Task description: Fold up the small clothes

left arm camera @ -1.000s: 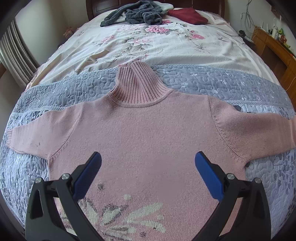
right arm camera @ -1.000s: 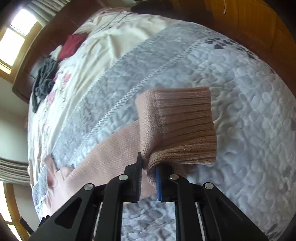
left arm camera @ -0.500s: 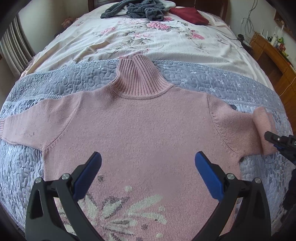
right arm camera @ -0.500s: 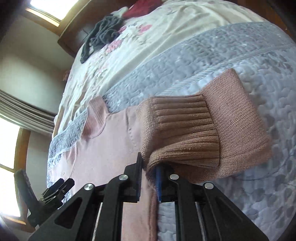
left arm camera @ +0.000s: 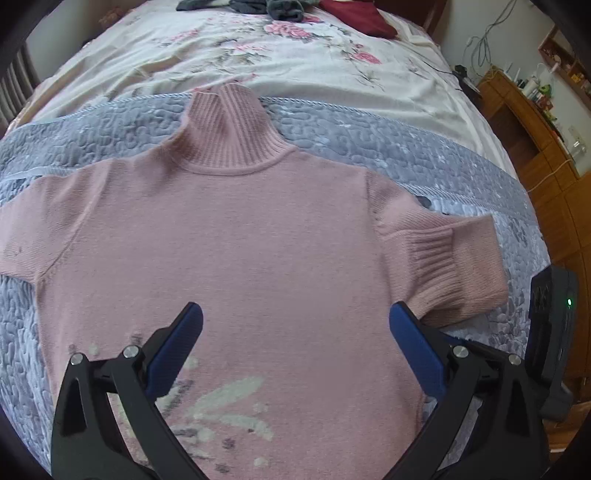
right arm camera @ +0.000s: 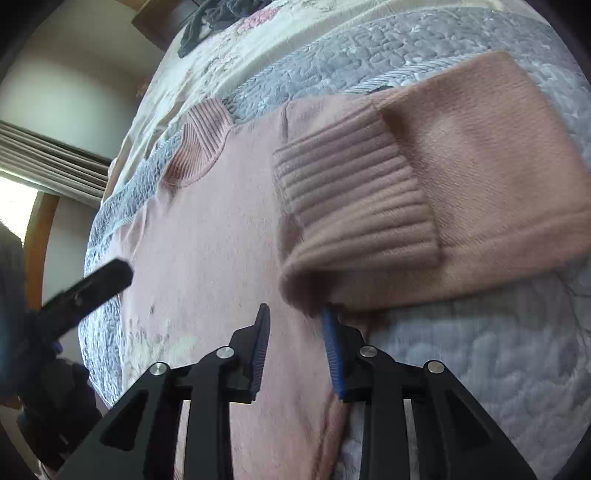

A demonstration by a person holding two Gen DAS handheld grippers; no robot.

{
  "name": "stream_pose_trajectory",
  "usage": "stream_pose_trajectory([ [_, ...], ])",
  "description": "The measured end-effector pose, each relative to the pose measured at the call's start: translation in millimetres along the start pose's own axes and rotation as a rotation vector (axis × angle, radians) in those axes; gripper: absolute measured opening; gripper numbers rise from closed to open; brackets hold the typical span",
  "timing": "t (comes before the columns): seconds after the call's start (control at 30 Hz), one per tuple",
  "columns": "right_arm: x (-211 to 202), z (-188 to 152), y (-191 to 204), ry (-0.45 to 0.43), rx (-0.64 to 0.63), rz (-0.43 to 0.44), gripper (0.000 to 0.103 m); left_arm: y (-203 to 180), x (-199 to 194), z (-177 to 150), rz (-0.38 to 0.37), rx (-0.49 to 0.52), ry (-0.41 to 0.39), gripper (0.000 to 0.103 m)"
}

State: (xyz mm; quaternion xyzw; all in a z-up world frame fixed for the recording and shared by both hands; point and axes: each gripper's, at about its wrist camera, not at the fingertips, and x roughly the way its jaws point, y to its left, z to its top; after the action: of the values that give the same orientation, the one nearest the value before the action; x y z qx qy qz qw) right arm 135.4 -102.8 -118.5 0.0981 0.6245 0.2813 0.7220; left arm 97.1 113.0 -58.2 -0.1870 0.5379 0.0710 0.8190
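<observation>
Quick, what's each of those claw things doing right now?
Left gripper: open, holding nothing, above the pink sweater.
Right gripper: open, beside the folded sleeve cuff.

- Bed (left arm camera: 332, 92) fills most of view; cream floral sheet, grey-blue quilted cover (left arm camera: 424, 158) laid across it.
- Dark wood headboard (right arm camera: 147, 22) at far end.
- Wooden cabinet (left arm camera: 524, 122) w/ small items on top, beside bed; cables on pale wall above.
- Window (right arm camera: 14, 206) bright, pleated curtain (right arm camera: 48, 158), wood frame.
</observation>
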Motion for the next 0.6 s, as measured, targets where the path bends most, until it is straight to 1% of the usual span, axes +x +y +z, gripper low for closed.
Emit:
stream_pose_trajectory([
  [0.07, -16.3, -17.1, -9.3, -0.016, -0.006, -0.045, 0.032, -17.6, 11.0, 1.1, -0.034, 0.019, 0.021, 0.100],
  [0.1, -23.9, -25.1, -15.9, -0.023, 0.003, -0.069, 0.034, -26.5, 17.2, 2.3, -0.050, 0.029, 0.032, 0.100],
  [0.17, -39.2, -41.1, -32.5, -0.040, 0.037, -0.111, 0.034, -44.3, 29.7, 5.2, -0.083, 0.045, 0.051, 0.099],
  [0.27, -58.4, -57.7, -54.7, -0.067, 0.105, -0.128, 0.034, -65.3, 50.6, 10.5, -0.110, 0.052, 0.081, 0.099],
  [0.33, -68.5, -65.2, -64.3, -0.081, 0.128, -0.147, 0.035, -75.8, 66.3, 12.6, -0.123, 0.054, 0.109, 0.096],
  [0.37, -72.3, -68.0, -68.0, -0.087, 0.135, -0.155, 0.035, -80.7, 73.8, 12.6, -0.131, 0.055, 0.127, 0.087],
  [0.4, -75.1, -70.0, -70.7, -0.092, 0.141, -0.157, 0.035, -84.6, 80.4, 13.7, -0.144, 0.055, 0.144, 0.070],
  [0.5, -80.7, -72.0, -74.5, -0.102, 0.134, -0.162, 0.035, -88.8, 99.7, 10.9, -0.205, 0.015, 0.209, 0.047],
  [0.53, -84.4, -72.9, -76.8, -0.106, 0.123, -0.173, 0.035, -88.5, 102.6, 9.6, -0.213, 0.004, 0.215, 0.044],
  [0.57, -87.6, -72.6, -77.2, -0.111, 0.112, -0.180, 0.035, -87.5, 102.1, 8.7, -0.213, 0.001, 0.207, 0.036],
  [0.6, -89.8, -71.3, -76.1, -0.118, 0.104, -0.182, 0.035, -85.4, 99.9, 8.5, -0.215, -0.002, 0.193, 0.022],
])
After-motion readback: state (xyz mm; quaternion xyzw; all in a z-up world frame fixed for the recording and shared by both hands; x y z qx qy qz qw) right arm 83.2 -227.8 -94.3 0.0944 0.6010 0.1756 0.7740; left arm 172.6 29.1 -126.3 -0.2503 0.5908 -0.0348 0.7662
